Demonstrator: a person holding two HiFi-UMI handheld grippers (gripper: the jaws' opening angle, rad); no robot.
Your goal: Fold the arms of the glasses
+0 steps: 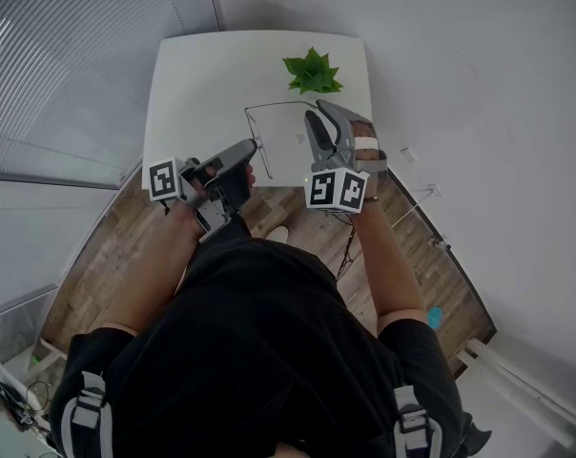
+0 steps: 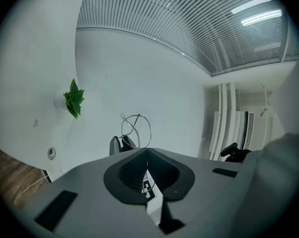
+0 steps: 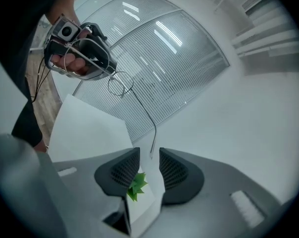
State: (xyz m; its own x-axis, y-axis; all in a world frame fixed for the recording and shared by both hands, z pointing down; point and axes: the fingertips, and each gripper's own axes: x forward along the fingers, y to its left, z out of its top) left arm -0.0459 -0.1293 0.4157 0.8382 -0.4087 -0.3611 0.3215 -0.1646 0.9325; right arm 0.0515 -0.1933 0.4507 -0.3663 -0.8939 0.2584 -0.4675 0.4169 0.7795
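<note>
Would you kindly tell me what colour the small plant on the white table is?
The plant is green, clearest in the head view.

Left tongs (image 1: 253, 147) clamped, right tongs (image 1: 319, 111) parted

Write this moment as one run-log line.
left gripper: shut on glasses | right gripper: open, fingers either side of extended arm tip | fold: pending
</note>
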